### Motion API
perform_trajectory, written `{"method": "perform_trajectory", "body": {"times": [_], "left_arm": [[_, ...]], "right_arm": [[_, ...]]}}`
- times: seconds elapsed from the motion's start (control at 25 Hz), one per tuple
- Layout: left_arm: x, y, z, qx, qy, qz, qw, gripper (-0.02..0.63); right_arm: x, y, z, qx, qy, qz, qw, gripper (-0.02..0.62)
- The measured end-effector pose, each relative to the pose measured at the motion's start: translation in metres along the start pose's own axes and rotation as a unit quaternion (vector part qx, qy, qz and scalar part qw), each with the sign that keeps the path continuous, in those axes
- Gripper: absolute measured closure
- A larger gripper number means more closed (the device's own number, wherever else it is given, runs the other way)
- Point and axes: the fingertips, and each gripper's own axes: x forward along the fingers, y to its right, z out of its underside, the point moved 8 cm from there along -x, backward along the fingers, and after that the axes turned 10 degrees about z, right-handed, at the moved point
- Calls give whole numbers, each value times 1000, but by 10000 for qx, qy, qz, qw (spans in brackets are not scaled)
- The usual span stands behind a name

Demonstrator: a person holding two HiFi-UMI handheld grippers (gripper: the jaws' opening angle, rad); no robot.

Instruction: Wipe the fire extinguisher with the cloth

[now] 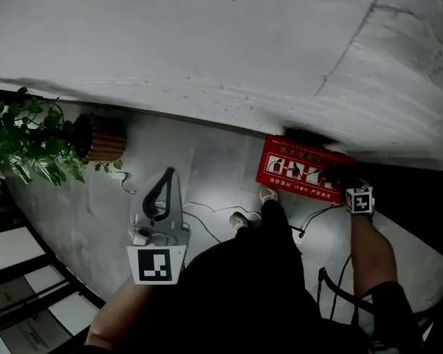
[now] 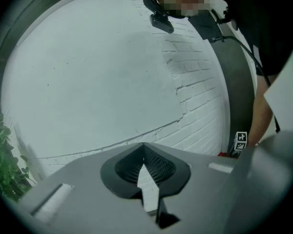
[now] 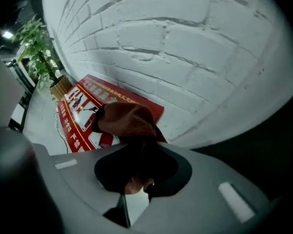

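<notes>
A red fire extinguisher box [image 1: 301, 169] with white pictures and print lies on the floor against the white brick wall; it also shows in the right gripper view [image 3: 77, 115]. My right gripper [image 1: 341, 177] hangs over the box's right end, pointing steeply down, shut on a brown cloth [image 3: 127, 123] that bunches out between its jaws [image 3: 136, 155] just above the box. In the head view the cloth is only a dark patch [image 1: 337, 174]. My left gripper [image 1: 167, 175] is held out over the bare floor left of the box, shut with nothing in it [image 2: 144, 147].
A potted plant in a ribbed brown pot [image 1: 101, 137] stands by the wall at the left, its leaves [image 1: 22, 140] spreading outward. Cables [image 1: 207, 214] trail across the floor near the person's shoes [image 1: 268, 195]. A dark panel [image 1: 417, 190] adjoins the box on the right.
</notes>
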Motion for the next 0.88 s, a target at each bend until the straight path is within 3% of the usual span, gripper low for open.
{"method": "perform_trajectory", "body": {"times": [0.12, 0.2, 0.32, 0.44, 0.56, 0.68, 0.88], "left_arm": [[-4, -4, 4, -41, -45, -44, 10000, 606], [-11, -10, 7, -113, -74, -187, 9997, 606], [-24, -20, 15, -193, -137, -434, 9988, 606], [-39, -27, 23, -272, -212, -701, 9969, 606], [-55, -32, 27, -305, -280, -937, 9947, 606], [-78, -38, 34, -375, -426, -1273, 9902, 606], [-119, -37, 50, -512, -738, -1760, 9803, 606]], "right_arm": [[-4, 9, 10, 144, -174, 232, 9995, 538], [-10, 0, -3, -5, 181, 176, 9997, 538], [-23, -45, -43, -586, 968, -306, 9931, 538], [-28, -115, -88, -1409, 1560, -1071, 9718, 538], [-25, -184, -126, -2124, 1835, -1689, 9448, 540], [-10, -237, -147, -2490, 1777, -2041, 9299, 540], [11, -283, -155, -3006, 1224, -2074, 9228, 540]]}}
